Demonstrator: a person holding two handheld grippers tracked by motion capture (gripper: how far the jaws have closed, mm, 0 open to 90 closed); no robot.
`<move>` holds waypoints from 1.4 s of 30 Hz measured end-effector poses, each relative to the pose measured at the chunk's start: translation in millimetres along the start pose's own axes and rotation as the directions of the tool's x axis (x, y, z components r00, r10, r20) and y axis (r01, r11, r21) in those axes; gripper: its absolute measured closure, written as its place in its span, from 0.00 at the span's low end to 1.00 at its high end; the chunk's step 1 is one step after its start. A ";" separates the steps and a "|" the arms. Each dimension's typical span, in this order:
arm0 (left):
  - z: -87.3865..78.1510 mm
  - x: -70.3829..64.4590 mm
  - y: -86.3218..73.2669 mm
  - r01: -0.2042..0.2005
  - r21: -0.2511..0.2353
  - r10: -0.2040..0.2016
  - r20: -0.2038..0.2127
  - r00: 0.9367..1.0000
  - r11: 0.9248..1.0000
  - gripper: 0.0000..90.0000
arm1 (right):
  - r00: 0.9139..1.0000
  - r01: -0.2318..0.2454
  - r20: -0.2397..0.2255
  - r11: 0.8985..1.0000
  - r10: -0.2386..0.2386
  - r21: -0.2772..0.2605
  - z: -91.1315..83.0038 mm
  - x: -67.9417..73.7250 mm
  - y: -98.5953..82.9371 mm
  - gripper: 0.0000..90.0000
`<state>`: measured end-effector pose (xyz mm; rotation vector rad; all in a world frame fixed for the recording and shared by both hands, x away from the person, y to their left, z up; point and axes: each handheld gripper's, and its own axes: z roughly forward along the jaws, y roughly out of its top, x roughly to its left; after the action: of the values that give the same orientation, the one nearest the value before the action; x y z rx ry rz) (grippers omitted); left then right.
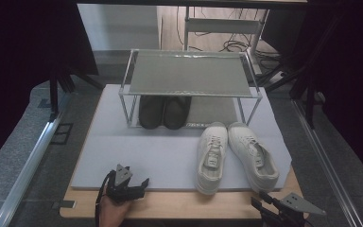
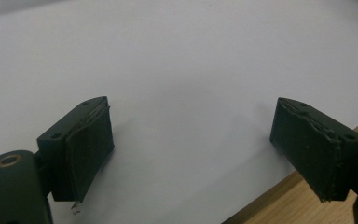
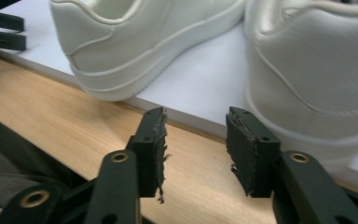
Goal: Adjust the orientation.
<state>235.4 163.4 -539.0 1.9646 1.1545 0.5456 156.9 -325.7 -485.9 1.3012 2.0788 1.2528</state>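
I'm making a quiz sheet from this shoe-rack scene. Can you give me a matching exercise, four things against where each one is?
Things:
1. white shoes
2. dark shoes
3. left gripper
4. right gripper

Places:
A. on the lower shelf of the rack
B. over the near left edge of the grey mat
C. on the mat, in front of the rack
D. just behind the heel of a white shoe

Pairs: 1-C, 2-A, 3-B, 4-D

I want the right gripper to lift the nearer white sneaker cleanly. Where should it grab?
Probably the heel collar of the right white sneaker, approached from the near table edge. Its heel faces the right gripper, whose jaws stand open just short of it, and the open collar offers a thin wall to pinch.
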 end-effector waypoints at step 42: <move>0.3 -0.5 0.0 0.005 -0.002 -0.005 -0.004 1.000 1.000 0.14 | 0.927 0.231 -0.291 0.972 -0.236 -0.053 92.9 86.6 44.3 1.00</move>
<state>235.3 162.8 -539.2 1.9593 1.1607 0.5487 201.7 -198.9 -486.6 0.8653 2.3371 1.4223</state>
